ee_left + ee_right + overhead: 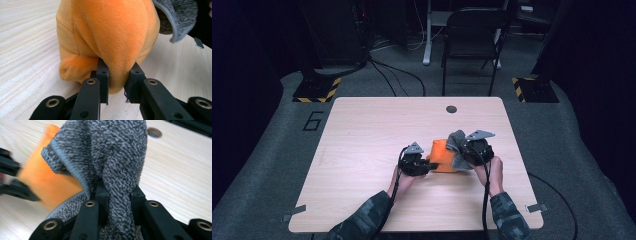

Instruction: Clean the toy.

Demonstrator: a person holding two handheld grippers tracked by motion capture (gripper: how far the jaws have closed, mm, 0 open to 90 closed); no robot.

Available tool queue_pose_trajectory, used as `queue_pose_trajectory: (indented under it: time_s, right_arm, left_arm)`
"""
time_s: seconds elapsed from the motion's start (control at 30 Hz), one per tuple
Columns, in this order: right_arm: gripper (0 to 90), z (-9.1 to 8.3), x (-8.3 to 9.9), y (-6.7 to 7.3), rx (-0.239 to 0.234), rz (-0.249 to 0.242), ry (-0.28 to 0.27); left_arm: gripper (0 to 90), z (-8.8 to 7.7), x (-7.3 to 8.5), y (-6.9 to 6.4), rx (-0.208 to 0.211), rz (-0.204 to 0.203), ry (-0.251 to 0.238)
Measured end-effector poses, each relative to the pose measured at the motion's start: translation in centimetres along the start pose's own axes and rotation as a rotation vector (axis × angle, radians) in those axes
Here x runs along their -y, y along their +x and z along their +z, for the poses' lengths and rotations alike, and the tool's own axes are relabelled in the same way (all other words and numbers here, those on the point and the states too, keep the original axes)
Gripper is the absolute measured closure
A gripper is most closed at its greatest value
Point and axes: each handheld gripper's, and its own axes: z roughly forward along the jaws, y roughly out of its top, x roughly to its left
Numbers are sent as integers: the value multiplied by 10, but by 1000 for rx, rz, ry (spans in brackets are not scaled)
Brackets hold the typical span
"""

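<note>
An orange plush toy (443, 155) lies on the wooden table (377, 130), partly under a grey knitted cloth (456, 141). My left gripper (428, 166) is shut on the plush's near end; in the left gripper view the orange plush (107, 35) bulges between the two pads, with the gripper (117, 82) pinching a fold of it. My right gripper (464, 150) is shut on the grey cloth; in the right gripper view the cloth (117, 160) rises in a bunched fold from the gripper (119, 197), and the orange plush (47, 182) shows behind it at the left.
A round cable hole (451, 109) sits near the table's far edge. A black chair (472, 40) stands beyond the table. Striped floor bases (317, 89) flank the far corners. The person's sleeves (362, 220) come in from the bottom.
</note>
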Motion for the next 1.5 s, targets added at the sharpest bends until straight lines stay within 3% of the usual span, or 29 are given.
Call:
queue_pose_trajectory:
  time_s: [0.3, 0.47, 0.6, 0.67, 0.8, 0.87, 0.93, 0.97, 1.03, 1.13, 1.2, 1.33, 1.5]
  right_arm:
    - [751, 24, 25, -31, 35, 101, 94]
    - [750, 45, 42, -39, 45, 114, 205]
    - [750, 44, 40, -42, 40, 107, 221]
    - [751, 36, 36, -44, 50, 115, 198]
    - [751, -5, 14, -43, 58, 137, 65]
    - [752, -25, 0, -34, 37, 106, -23]
    - [752, -39, -12, -18, 0, 44, -68]
    - [752, -41, -17, -7, -13, 5, -67]
    - [752, -35, -20, 7, -24, -23, -37]
    - [756, -10, -12, 18, 7, -54, 33]
    - [761, 0, -6, 17, 16, -48, 32]
    - [762, 0, -4, 11, 5, -34, 23]
    - [763, 4, -3, 7, 10, -22, 22]
  left_arm:
    - [762, 1, 0, -1, 4, 3, 3]
    - [762, 0, 1, 0, 5, -3, -2]
    - [762, 0, 1, 1, 5, -1, -1]
    - [762, -1, 1, 1, 6, -11, -4]
    - [760, 0, 1, 2, 6, -13, -6]
    - [759, 0, 1, 1, 5, -11, -5]
    - [758, 0, 1, 2, 6, -12, -5]
    - [757, 0, 1, 2, 6, -12, -5]
    - [755, 0, 1, 2, 3, -14, -7]
    - [745, 0, 2, 3, -1, -9, -1]
    - [731, 0, 3, 3, -2, 0, -13]
    - [669, 1, 4, 4, 7, 24, -43]
    - [456, -2, 3, 3, -9, 64, -50]
